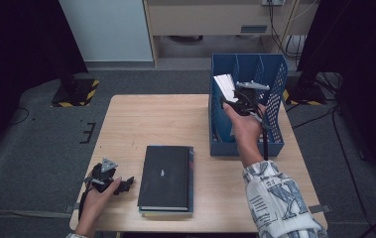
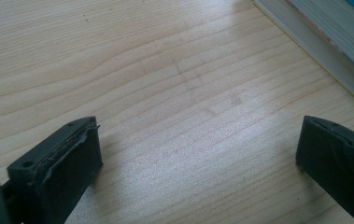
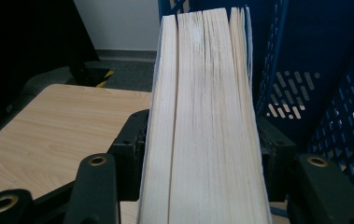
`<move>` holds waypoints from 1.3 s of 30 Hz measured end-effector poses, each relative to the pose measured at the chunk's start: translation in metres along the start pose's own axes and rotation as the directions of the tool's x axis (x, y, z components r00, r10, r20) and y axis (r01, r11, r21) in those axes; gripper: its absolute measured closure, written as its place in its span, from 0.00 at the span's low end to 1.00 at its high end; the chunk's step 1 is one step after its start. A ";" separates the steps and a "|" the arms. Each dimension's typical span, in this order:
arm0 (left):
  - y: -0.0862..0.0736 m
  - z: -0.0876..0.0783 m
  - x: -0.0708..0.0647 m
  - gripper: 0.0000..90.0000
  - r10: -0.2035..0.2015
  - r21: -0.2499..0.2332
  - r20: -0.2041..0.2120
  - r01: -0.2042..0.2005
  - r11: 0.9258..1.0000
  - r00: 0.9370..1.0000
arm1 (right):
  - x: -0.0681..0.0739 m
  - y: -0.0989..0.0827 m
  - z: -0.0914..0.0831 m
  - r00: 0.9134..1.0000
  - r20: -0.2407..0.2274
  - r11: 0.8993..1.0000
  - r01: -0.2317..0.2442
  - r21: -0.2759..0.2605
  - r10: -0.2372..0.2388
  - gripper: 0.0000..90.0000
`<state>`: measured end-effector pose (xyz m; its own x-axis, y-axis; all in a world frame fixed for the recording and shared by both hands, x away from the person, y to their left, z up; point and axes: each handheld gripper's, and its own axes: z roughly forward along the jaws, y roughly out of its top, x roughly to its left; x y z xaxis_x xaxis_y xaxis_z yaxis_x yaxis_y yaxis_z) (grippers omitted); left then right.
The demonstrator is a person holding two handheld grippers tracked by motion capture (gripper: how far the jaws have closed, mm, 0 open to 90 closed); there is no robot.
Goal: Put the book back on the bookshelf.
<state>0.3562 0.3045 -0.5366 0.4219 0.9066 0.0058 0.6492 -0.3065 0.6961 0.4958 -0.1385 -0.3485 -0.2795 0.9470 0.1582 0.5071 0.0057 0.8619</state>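
A thick book (image 1: 223,82), its white page edges (image 3: 202,102) facing me, stands tilted in the left slot of the blue file organizer (image 1: 247,147). My right gripper (image 1: 232,101) reaches into that slot. Its jaws sit on either side of the book (image 3: 202,140), close to the covers, and do not squeeze it. The pages fan slightly apart. My left gripper (image 1: 125,183) rests on the table near the front left corner, jaws wide open (image 2: 198,154) over bare wood. A black book (image 1: 165,176) lies flat on another book just right of it.
The wooden table (image 1: 151,119) is bare at the back left. The organizer's perforated blue walls (image 3: 333,93) rise close on the right of the held book. The stack's page edges (image 2: 324,42) lie ahead of the left jaws. Stands and cables are on the floor.
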 end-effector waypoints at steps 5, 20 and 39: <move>0.000 0.000 0.000 0.00 0.000 0.000 0.000 0.000 1.000 1.000 | -0.001 0.004 0.004 1.000 -0.003 1.000 -0.010 0.017 0.010 0.58; 0.000 0.000 -0.001 0.00 -0.004 -0.003 0.001 0.004 1.000 1.000 | -0.003 0.008 0.003 0.999 0.040 1.000 0.001 0.024 -0.002 0.67; 0.001 0.001 0.000 0.00 -0.001 -0.005 0.004 0.001 1.000 1.000 | -0.003 0.042 0.023 0.996 0.090 0.999 -0.019 -0.030 0.022 0.67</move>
<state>0.3569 0.3037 -0.5368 0.4241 0.9056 0.0025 0.6461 -0.3045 0.6998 0.5361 -0.1336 -0.3240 -0.1934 0.9721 0.1328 0.4879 -0.0221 0.8726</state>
